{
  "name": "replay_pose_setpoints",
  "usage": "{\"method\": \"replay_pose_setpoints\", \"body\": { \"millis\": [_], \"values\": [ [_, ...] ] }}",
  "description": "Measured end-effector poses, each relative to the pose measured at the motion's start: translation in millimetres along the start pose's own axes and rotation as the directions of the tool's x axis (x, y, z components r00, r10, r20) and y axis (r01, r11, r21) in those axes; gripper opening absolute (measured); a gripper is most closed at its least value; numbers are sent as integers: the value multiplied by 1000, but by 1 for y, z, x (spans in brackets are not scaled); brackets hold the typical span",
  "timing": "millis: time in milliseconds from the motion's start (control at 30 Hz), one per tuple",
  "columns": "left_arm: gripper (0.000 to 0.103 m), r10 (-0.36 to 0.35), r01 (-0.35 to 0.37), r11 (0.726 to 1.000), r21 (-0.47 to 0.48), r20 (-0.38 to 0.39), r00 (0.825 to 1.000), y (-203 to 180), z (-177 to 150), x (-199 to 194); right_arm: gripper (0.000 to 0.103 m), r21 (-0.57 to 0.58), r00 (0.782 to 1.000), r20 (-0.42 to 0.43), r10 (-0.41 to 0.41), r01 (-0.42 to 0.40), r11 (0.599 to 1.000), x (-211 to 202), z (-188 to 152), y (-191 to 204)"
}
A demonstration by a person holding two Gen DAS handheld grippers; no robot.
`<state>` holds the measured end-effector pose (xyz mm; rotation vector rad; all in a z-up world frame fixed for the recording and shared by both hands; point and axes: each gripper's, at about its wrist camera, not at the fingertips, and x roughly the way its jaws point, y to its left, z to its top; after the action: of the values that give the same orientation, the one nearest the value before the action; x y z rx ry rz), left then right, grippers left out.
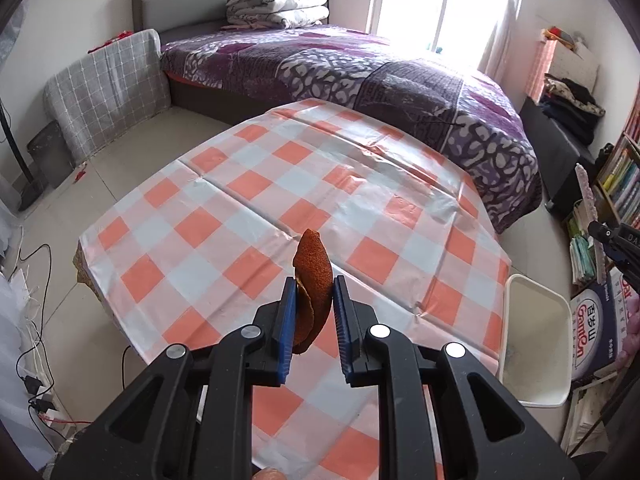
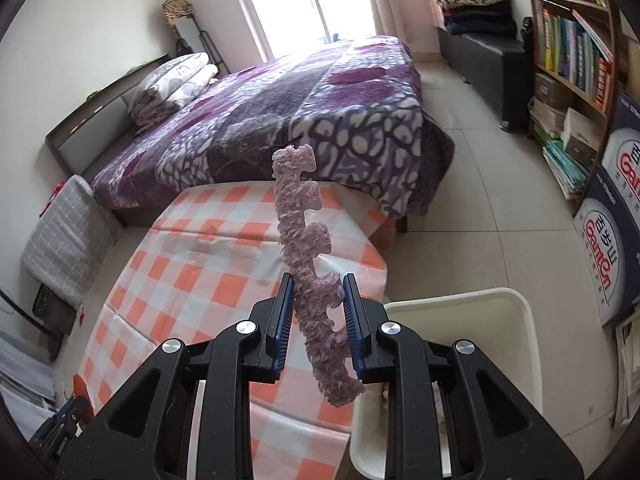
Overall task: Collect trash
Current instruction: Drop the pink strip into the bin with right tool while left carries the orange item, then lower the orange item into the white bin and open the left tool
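My left gripper (image 1: 314, 286) is shut on a curled piece of orange peel (image 1: 313, 264) and holds it above the checkered table (image 1: 248, 184). My right gripper (image 2: 318, 284) is shut on a long pink frilly strip (image 2: 306, 248) that stands upright between the fingers, held over the table's right edge beside the white bin (image 2: 500, 312). The bin also shows at the right in the left wrist view (image 1: 536, 340), standing on the floor next to the table. The right gripper with the strip appears at the far right of the left wrist view (image 1: 600, 236).
A bed with a purple blanket (image 1: 380, 76) stands just behind the table. A bookshelf (image 2: 572, 40) and cardboard boxes (image 2: 612, 216) line the right wall. A grey checked cushion (image 1: 108, 92) leans at the left, with cables (image 1: 36, 360) on the floor.
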<state>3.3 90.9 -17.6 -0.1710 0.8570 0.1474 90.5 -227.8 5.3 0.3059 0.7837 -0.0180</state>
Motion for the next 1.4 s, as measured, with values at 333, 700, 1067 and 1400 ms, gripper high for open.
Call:
{"method": "replay_pose_setpoints", "body": {
  "millis": [333,700,1067,1400],
  "values": [
    [19,-84,84,993,83,-3,997,-55,-6,-14,27,112,983,-62,-174,181,977,-15,-6,-78],
    [19,-177,179,966,186,-32,984,-127,-16,-25,72,222,972,34,-233,220,950,-54,-11,-122],
    [19,-285,306,920,244,-119,951,-205,-24,-21,80,401,977,80,-199,151,903,-83,-18,-166],
    [27,-370,429,858,283,-239,898,-282,-32,7,80,577,959,95,-266,165,800,-103,-30,-227]
  ]
}}
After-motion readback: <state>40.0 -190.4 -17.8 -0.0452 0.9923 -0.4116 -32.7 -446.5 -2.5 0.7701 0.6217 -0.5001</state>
